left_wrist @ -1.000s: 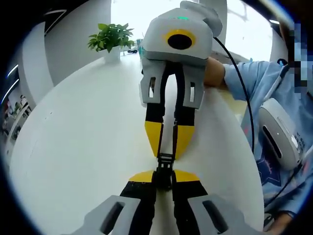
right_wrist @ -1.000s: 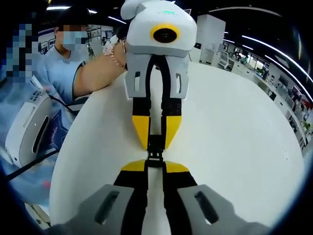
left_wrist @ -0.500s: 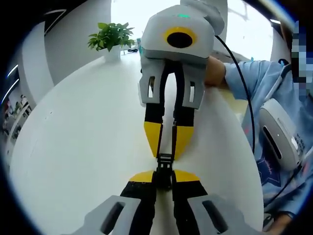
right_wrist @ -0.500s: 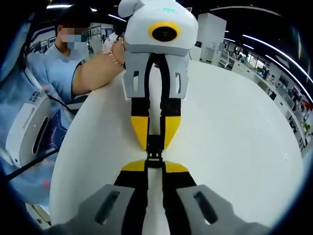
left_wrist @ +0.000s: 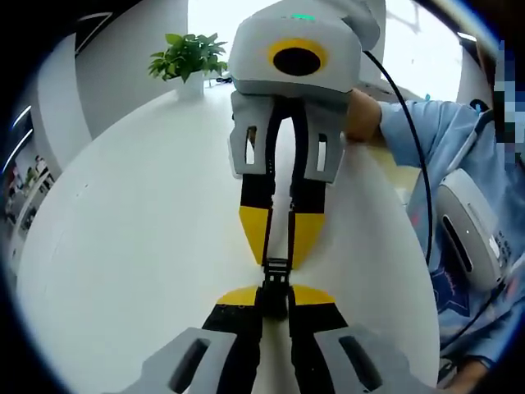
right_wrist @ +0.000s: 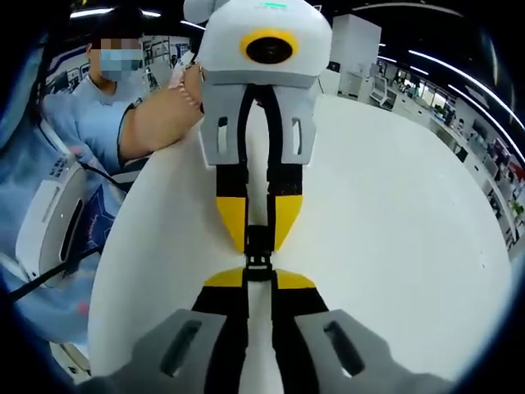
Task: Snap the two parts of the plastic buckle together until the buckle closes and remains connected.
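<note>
A black plastic buckle (left_wrist: 277, 275) hangs over the white table (left_wrist: 123, 246), held between the two grippers, which face each other tip to tip. My left gripper (left_wrist: 275, 294) is shut on the near half. My right gripper (left_wrist: 279, 246) is shut on the ribbed far half, and a thin black strap (left_wrist: 289, 217) runs up between its yellow-tipped fingers. In the right gripper view the buckle (right_wrist: 260, 256) sits between the right gripper (right_wrist: 260, 279) and the left gripper (right_wrist: 258, 234). The two halves touch; I cannot tell whether they are latched.
A potted green plant (left_wrist: 187, 59) stands at the table's far edge. A person in a light blue sleeve (left_wrist: 435, 139) stands at the table's side, forearm (right_wrist: 160, 115) reaching in, with a white device (right_wrist: 49, 226) at the waist. Office furniture lies behind the table (right_wrist: 394, 230).
Both views have shifted slightly, and the opposite gripper's body sits a little higher and larger in each. The buckle stays pinched between the tips.
</note>
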`<state>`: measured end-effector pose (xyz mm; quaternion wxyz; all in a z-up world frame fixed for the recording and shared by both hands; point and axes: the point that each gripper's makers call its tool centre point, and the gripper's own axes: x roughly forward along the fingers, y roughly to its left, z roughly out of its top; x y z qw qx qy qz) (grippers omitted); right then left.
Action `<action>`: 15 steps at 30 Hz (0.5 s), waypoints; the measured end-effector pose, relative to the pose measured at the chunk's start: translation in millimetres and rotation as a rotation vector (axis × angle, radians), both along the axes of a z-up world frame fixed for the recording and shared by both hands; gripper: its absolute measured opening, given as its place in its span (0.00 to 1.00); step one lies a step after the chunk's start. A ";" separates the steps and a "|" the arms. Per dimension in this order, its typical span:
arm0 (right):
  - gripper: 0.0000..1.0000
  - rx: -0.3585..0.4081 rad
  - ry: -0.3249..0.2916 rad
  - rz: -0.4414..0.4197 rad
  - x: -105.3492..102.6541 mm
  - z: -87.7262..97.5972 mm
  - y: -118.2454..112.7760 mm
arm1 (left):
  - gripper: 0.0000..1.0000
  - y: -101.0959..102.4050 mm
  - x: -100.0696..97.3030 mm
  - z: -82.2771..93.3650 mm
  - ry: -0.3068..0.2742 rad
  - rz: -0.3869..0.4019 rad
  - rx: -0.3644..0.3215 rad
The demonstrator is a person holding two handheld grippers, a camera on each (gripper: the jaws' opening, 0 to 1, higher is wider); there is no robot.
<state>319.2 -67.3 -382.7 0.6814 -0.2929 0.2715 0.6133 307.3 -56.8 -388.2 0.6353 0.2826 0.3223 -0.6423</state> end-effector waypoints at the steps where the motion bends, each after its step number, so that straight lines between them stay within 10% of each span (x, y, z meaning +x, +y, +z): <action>1: 0.07 -0.002 0.004 0.003 0.2 0.0 0.5 | 0.09 0.3 -0.2 -0.1 0.002 0.000 0.000; 15: 0.07 -0.035 0.000 -0.045 -3.0 -1.8 2.6 | 0.08 2.2 0.1 -0.2 0.003 0.008 0.002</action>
